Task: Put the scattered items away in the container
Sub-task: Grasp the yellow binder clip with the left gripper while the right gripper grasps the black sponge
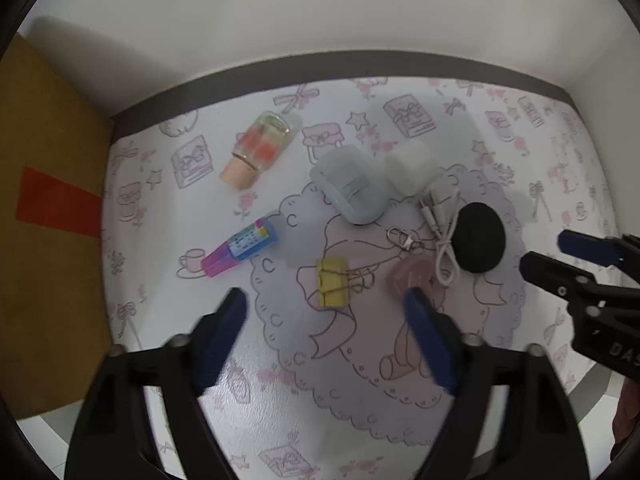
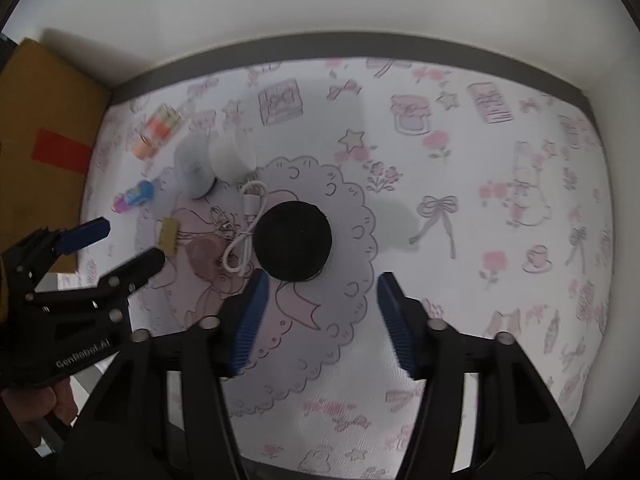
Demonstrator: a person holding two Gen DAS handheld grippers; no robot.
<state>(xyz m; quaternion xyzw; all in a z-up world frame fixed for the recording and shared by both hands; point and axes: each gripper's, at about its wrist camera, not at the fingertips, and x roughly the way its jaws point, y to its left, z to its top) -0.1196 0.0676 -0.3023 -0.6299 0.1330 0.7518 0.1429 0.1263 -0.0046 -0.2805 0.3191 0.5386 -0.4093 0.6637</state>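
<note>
Small items lie scattered on a patterned mat (image 1: 192,312). Among them are a corked glass jar (image 1: 258,148), a pink-and-blue tube (image 1: 240,248), a yellow binder clip (image 1: 332,282), a pale blue case (image 1: 348,184), a metal clasp (image 1: 404,238), a white cable (image 1: 442,236) and a black round disc (image 1: 480,238). My left gripper (image 1: 326,300) is open just short of the clip. One of its fingers partly hides a pink charm (image 1: 416,276). My right gripper (image 2: 324,280) is open just short of the black disc (image 2: 293,240), and nothing is between its fingers.
A brown cardboard box (image 1: 48,220) with red tape stands along the mat's left edge. A small white cup-like holder (image 1: 408,166) sits behind the blue case. A white wall runs along the back. The right half of the mat (image 2: 500,220) bears no objects.
</note>
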